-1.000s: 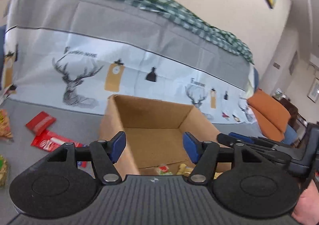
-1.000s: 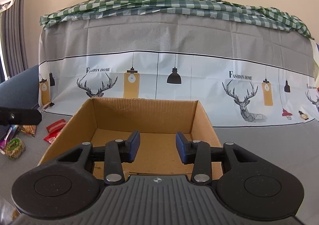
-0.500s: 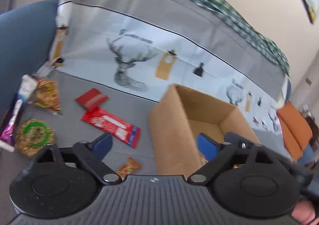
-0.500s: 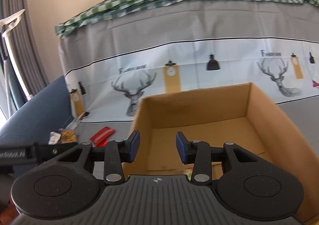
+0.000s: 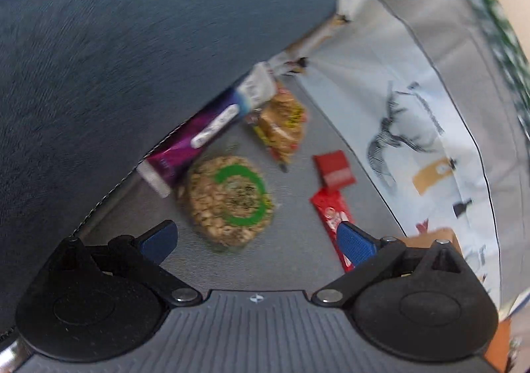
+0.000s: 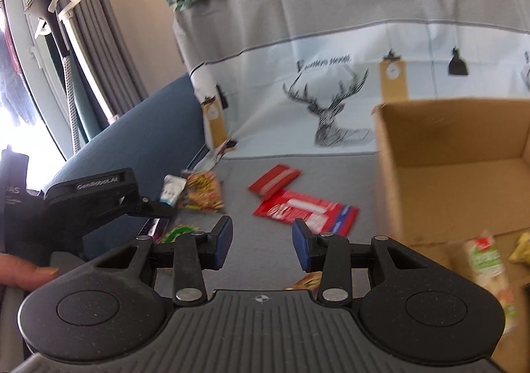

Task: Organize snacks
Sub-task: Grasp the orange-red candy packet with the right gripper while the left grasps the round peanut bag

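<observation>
Left wrist view: left gripper point(image 5: 256, 239) hangs over the grey surface point(image 5: 291, 260) with its blue fingers point(image 5: 356, 242) spread wide, nothing between them.
Round snack: a round pack of nuts with a green ring point(image 5: 230, 199) lies flat just ahead of the gap between the left fingers, not touched by either.
Purple pack: a long purple packet point(image 5: 195, 144) lies along the edge of the dark blue cushion point(image 5: 132, 58), just beside the round pack.
Yellow bag: a crinkled yellow-orange snack bag point(image 5: 281, 128) sits beyond the round pack, next to the purple packet's white end.
Red packs: a small red packet point(image 5: 334, 171) and a longer red wrapper point(image 5: 331, 217) lie to the right; the near end of the wrapper is hidden behind the right-hand finger.
Backdrop: a grey and white cloth printed with deer point(image 5: 414, 128) hangs behind the snacks.
Right wrist view: right gripper point(image 6: 261, 242) is held above the same surface, fingers point(image 6: 303, 249) released and apart, empty.
Box: a cardboard box point(image 6: 463, 148) stands open to the right of the red packs; a green and white packet point(image 6: 487, 263) and something yellow point(image 6: 521, 249) lie on its floor.
Loose snack: an orange packet point(image 6: 306, 282) peeks out just under the right gripper's fingers, mostly hidden.
Sharpness: both views are blurred, so print on the packs cannot be read.
</observation>
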`<state>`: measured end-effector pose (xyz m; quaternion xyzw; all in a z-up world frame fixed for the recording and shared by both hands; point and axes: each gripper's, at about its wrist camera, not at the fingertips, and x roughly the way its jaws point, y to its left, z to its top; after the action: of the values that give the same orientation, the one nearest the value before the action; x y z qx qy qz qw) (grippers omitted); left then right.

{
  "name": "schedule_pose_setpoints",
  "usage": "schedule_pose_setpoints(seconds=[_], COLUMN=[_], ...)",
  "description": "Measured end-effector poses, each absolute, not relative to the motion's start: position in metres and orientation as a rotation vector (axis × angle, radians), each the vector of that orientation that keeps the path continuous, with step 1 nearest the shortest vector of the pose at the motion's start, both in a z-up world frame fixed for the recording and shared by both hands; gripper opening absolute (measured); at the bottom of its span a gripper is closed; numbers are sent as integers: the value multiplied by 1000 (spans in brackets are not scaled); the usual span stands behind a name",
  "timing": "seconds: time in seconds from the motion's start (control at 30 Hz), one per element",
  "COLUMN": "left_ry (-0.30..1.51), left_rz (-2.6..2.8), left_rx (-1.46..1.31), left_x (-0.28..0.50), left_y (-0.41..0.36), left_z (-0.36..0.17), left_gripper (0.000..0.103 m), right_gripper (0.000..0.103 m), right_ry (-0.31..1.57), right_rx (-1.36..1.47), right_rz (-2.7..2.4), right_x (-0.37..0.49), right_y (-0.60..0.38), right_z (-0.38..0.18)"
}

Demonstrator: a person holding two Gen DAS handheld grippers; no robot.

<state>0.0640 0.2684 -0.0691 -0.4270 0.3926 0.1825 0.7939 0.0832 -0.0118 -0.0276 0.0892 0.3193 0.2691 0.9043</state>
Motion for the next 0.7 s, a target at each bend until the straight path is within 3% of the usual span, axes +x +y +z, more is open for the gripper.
schedule_pose_setpoints(seconds=[0.33,0.53,0.7], left_ry=[930,982,989], left_rz=[458,505,529], left_rx=[-888,-807,-703], left_x=[92,111,131], left_y=[273,265,251], left_z=[-88,-97,-100], left_gripper=[102,102,102], right_gripper=[42,57,56], right_ry=[862,939,951], right_rx=[89,86,96], right_rz=[391,222,143], right_x=[116,133,142], right_y=[32,38,36], right_z=[-78,-105,-117])
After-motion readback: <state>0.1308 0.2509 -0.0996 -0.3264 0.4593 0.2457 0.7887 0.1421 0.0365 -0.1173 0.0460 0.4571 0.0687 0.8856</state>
